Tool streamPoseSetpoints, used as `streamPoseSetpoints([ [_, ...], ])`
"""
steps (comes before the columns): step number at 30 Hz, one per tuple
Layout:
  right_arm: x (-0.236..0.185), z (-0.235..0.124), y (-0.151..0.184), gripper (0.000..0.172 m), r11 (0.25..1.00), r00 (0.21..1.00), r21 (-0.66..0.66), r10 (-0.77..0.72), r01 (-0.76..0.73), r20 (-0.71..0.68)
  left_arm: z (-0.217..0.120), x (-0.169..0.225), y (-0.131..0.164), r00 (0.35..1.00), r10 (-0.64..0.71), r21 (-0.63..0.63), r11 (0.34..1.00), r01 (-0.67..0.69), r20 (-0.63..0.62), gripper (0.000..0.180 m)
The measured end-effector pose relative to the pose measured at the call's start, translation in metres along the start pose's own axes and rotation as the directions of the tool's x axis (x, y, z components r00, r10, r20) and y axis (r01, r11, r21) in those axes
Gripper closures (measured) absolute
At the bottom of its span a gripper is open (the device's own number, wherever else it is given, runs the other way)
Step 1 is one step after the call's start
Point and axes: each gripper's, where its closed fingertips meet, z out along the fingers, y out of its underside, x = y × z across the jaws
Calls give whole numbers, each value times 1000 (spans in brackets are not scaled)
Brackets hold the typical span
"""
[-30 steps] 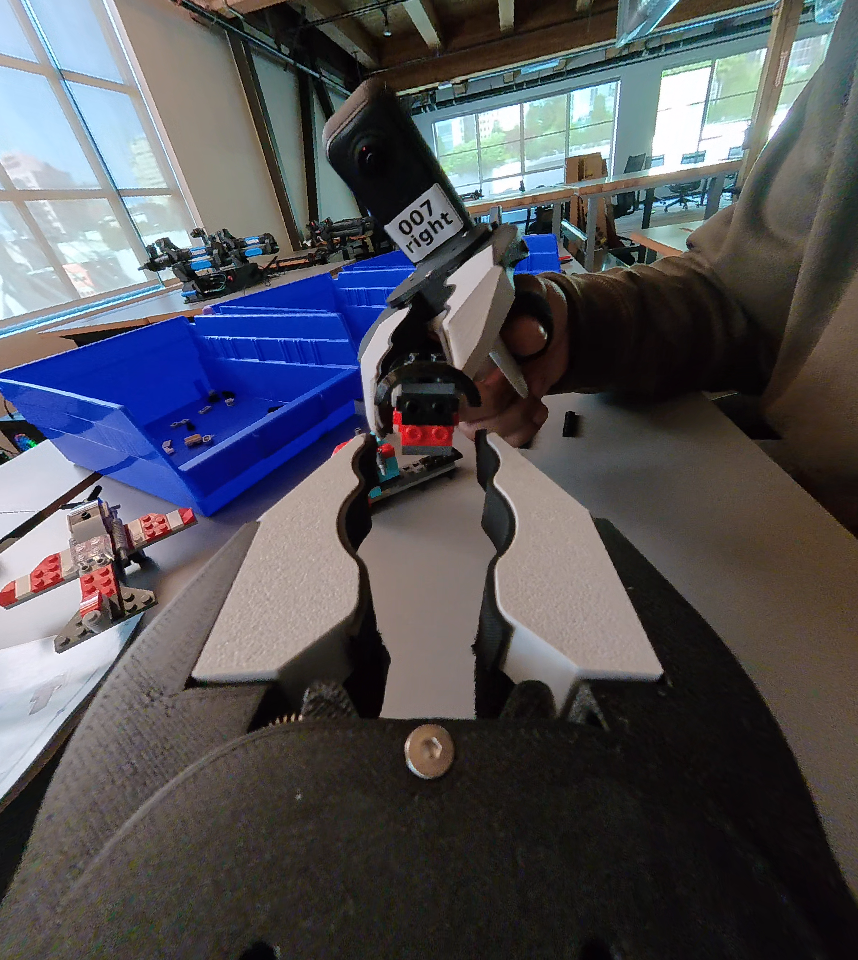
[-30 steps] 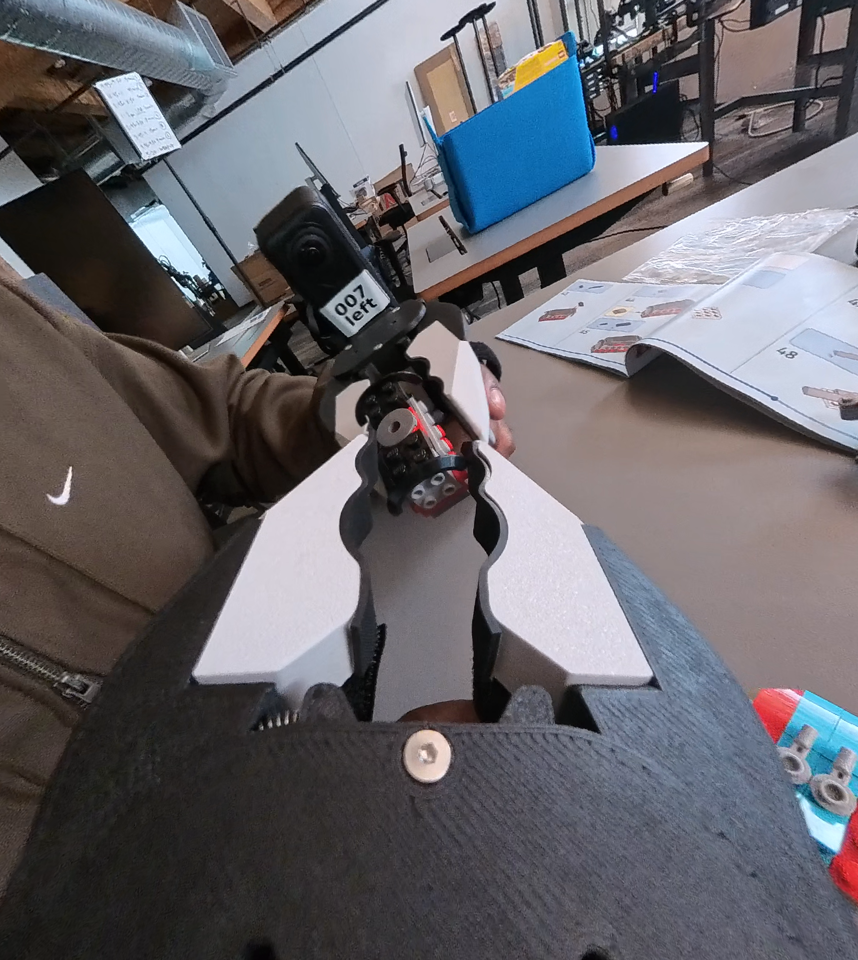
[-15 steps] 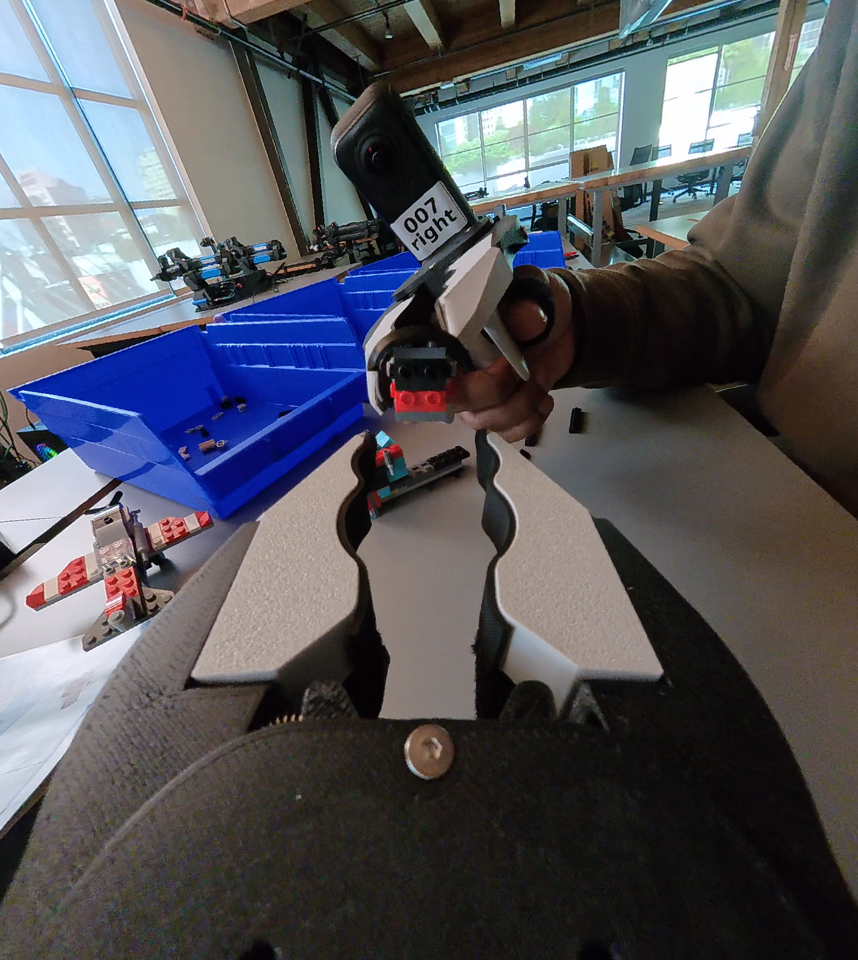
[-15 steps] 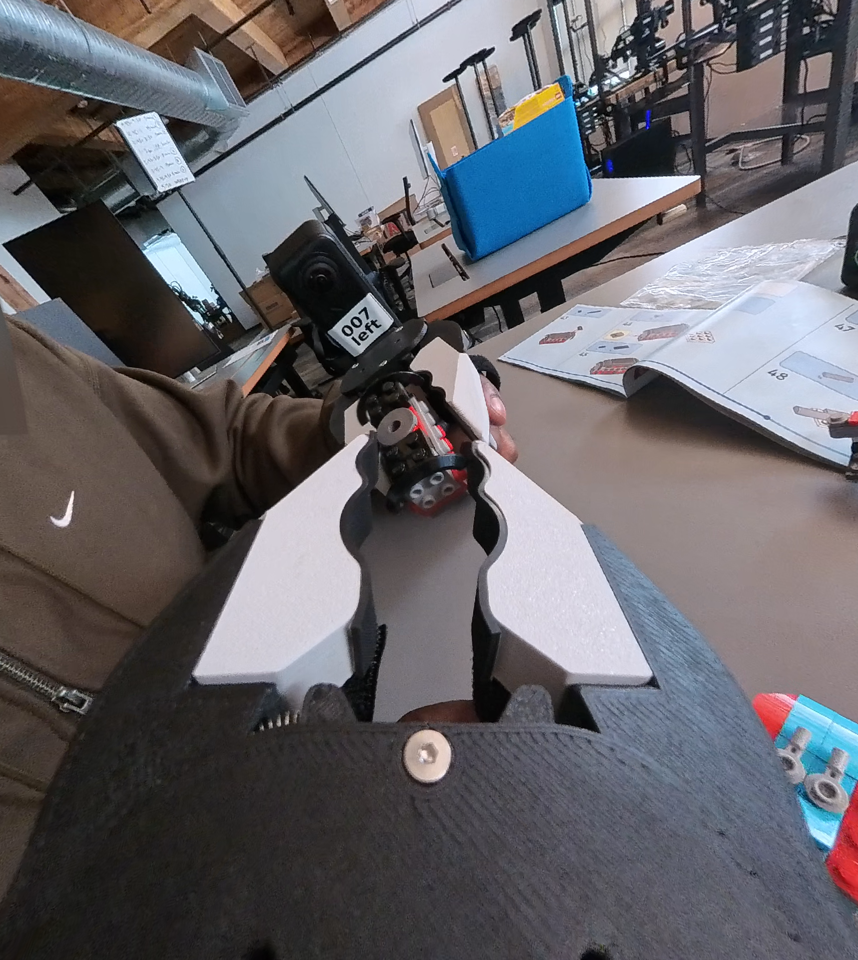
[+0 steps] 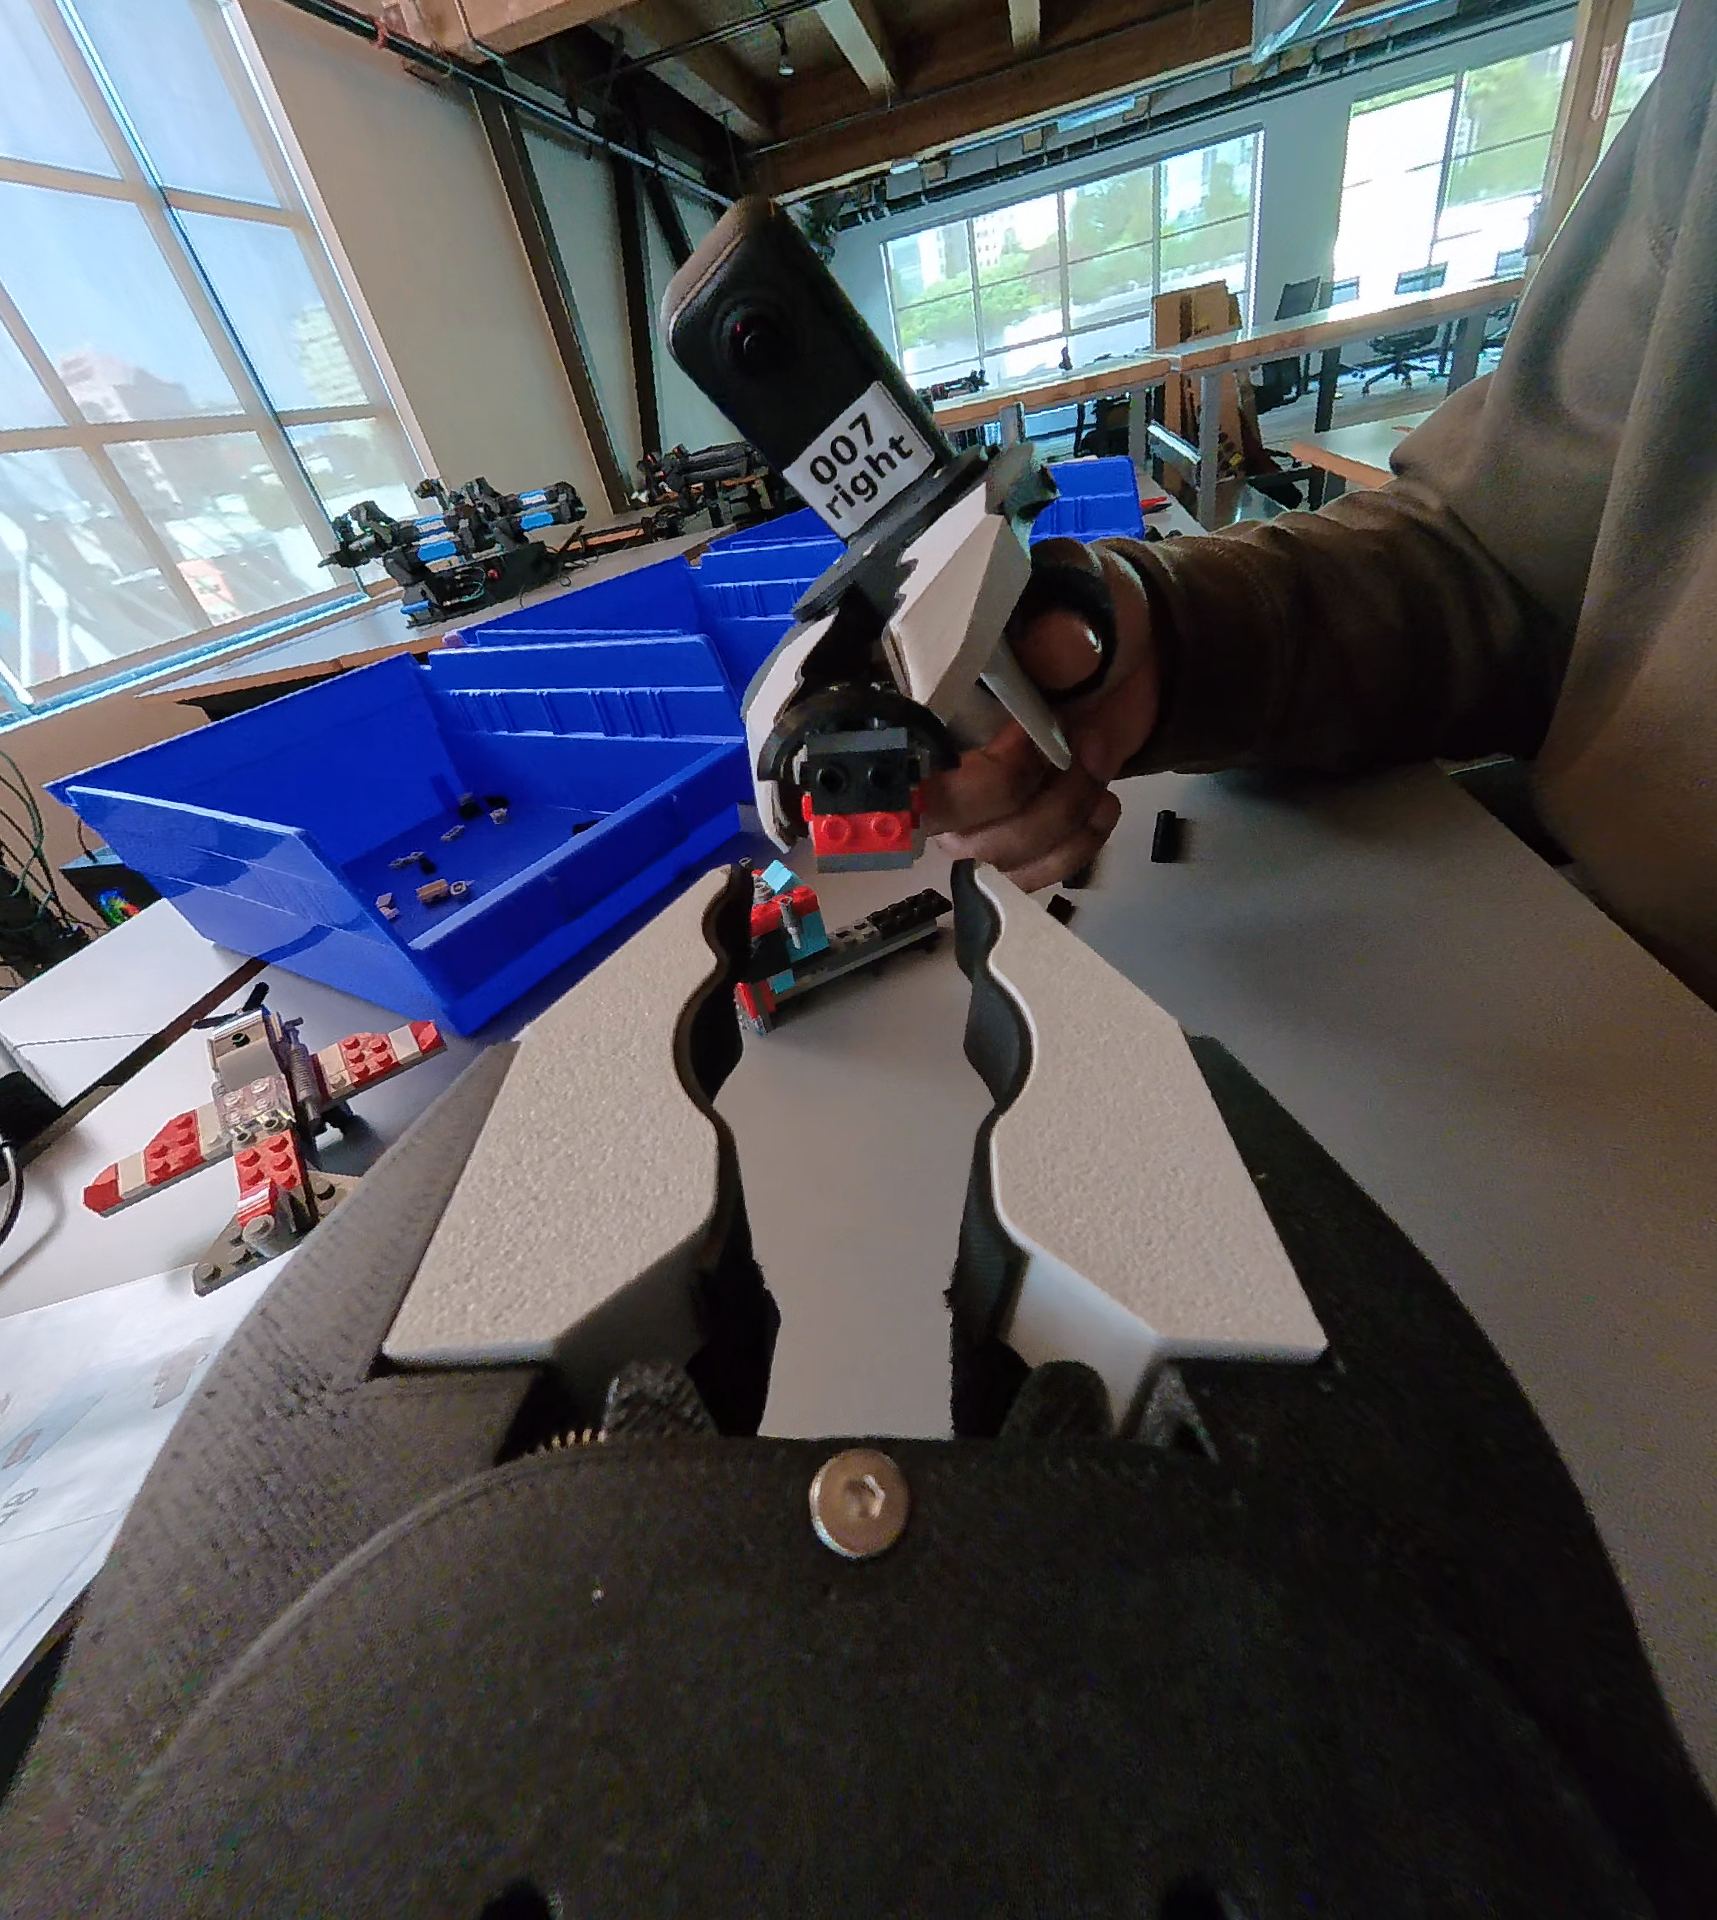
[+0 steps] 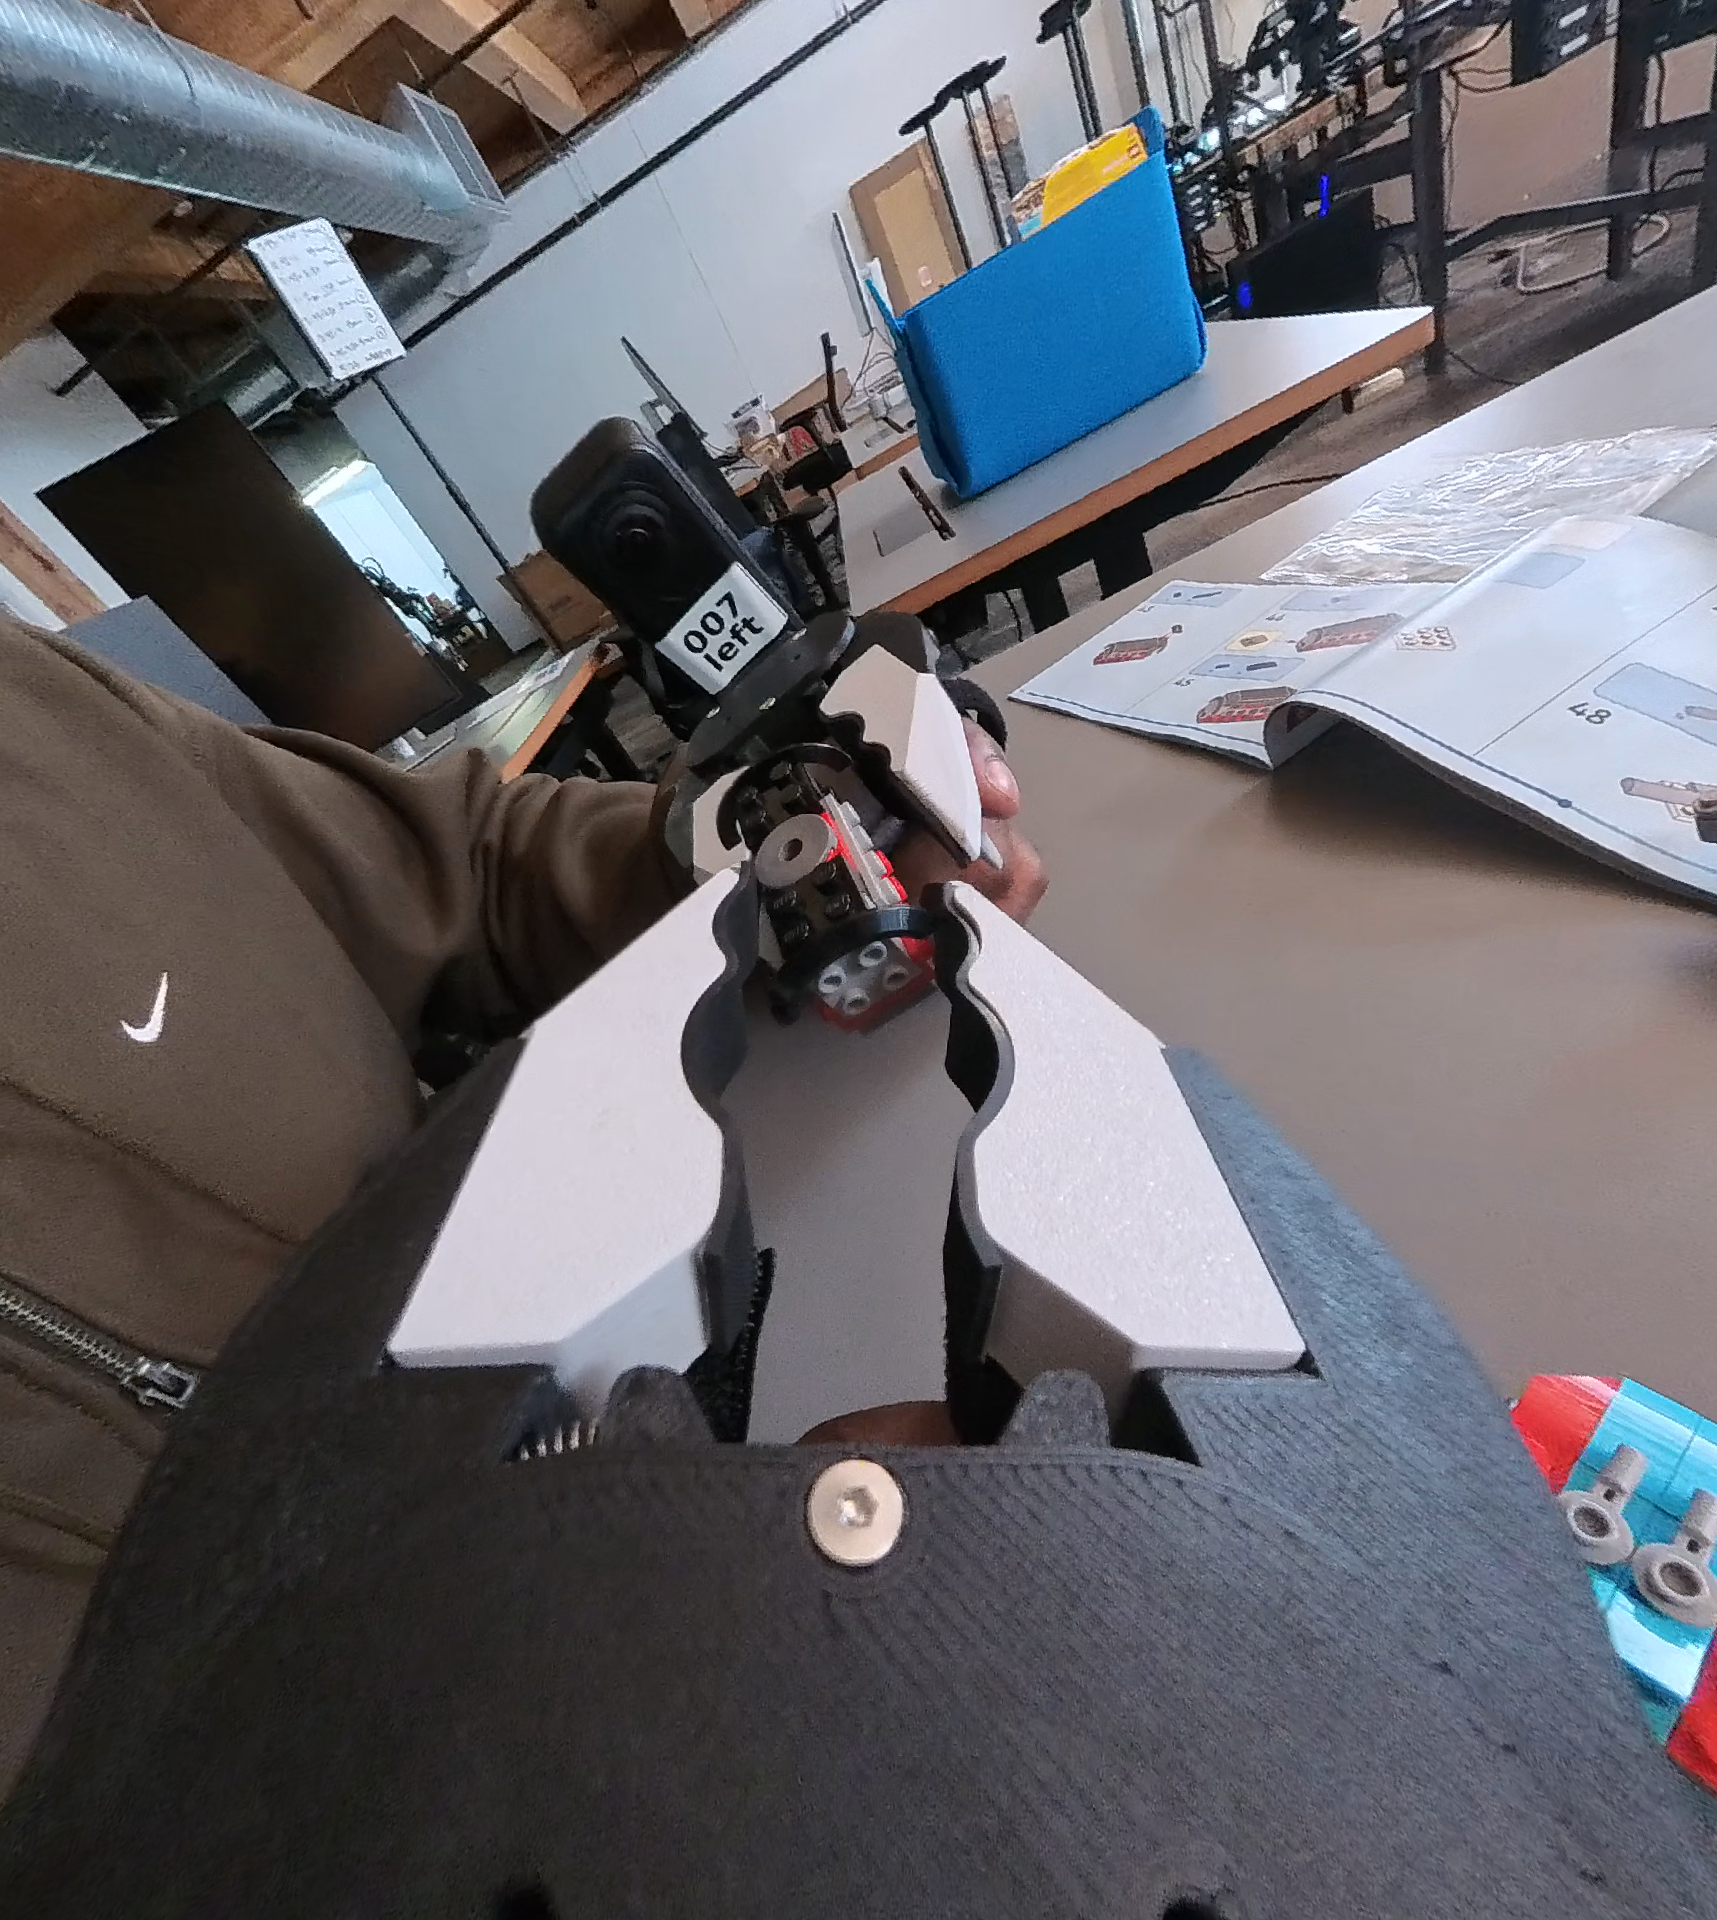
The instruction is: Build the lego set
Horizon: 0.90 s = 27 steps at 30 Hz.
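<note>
Right gripper [image 5: 849,774] clamps black-red brick block [image 5: 859,805]; left gripper [image 5: 843,914] half open, bare, above red-teal brick model [image 5: 781,940].

An open-plan workshop or robotics lab in a loft-style building — exposed timber ceiling beams [image 5: 937,62], a silver ventilation duct [image 6: 158,125] and tall grid windows [image 5: 106,364]. Long work tables [image 6: 1145,436] stand in rows, one carrying dark robot-like machines [image 5: 480,530], others office chairs [image 5: 1405,332] beside them. On the near grey table [image 5: 1353,1039] sit blue parts bins [image 5: 366,831], a brick-built model [image 5: 251,1122] and an open instruction booklet [image 6: 1456,675] — assembly work.
</note>
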Motion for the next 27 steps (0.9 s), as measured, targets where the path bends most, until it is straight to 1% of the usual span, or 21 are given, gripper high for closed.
streamPoseSetpoints([
  [6, 6, -1, 3, 137, 997, 997, 12, 72, -72, 25, 0, -1, -4, 1000, -12, 19, 1000, 12, -1, 141],
  [10, 6, -1, 1, 138, 995, 995, 24, 97, -98, 39, 1, 2, -5, 1000, -27, 23, 999, 28, -15, 144],
  [22, 6, 1, 6, 138, 998, 998, -8, 59, -58, 18, 4, 2, -8, 993, -116, 54, 992, 118, -35, 153],
  [27, 8, -1, 4, 138, 997, 997, 3, 74, -74, 19, 6, -2, -7, 985, -169, 67, 983, 171, -32, 156],
])
